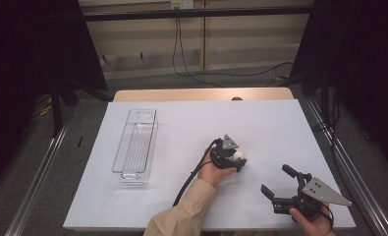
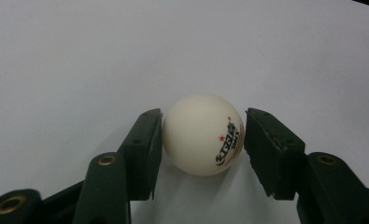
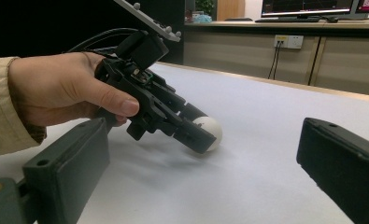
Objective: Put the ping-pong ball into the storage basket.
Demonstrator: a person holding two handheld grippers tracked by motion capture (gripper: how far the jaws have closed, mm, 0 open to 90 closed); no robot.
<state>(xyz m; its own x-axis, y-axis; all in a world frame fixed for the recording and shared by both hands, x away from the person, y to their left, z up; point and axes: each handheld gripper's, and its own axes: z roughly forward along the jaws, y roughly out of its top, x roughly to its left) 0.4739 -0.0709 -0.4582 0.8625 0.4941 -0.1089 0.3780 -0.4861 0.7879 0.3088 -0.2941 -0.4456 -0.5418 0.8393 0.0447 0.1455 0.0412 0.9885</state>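
A white table-tennis ball (image 2: 202, 135) with red stars and dark print rests on the white table sheet (image 1: 191, 123). My left gripper (image 1: 236, 159) is shut on it, one black pad touching each side of the ball (image 1: 239, 156). The right gripper view shows that gripper (image 3: 194, 133) tilted down onto the ball (image 3: 212, 129), held by a hand in a beige sleeve. My right gripper (image 1: 275, 180) stands open near the table's front right, its jaws wide apart with nothing between them. Its fingers (image 3: 67, 172) frame the scene from a short way off.
A long clear plastic bin (image 1: 135, 147) lies on the left part of the sheet, well away from both grippers. The left gripper's black cable (image 1: 189, 179) trails toward the front edge. Dark frames and rails flank the table, and a wooden edge (image 1: 201, 93) shows at the back.
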